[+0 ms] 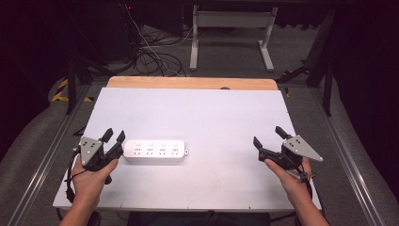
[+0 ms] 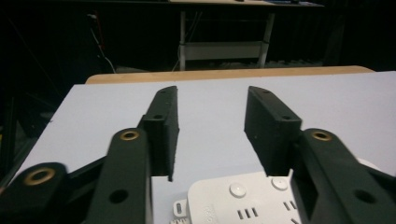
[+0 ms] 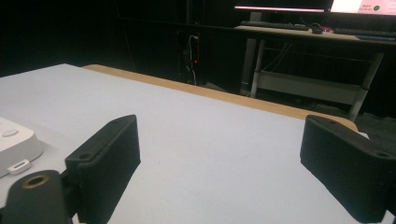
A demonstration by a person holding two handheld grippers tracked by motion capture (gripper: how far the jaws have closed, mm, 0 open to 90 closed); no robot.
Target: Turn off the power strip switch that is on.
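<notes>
While the left tool (image 1: 116,138) straddles the power strip's (image 1: 155,151) end, jaws partly open and gripping nothing, centre them first; right tool (image 1: 269,139) hangs wide, empty.

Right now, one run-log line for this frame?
left gripper: open, jaws at left end of power strip, no grip | right gripper: open, empty, apart from strip | strip: flat on table
</notes>
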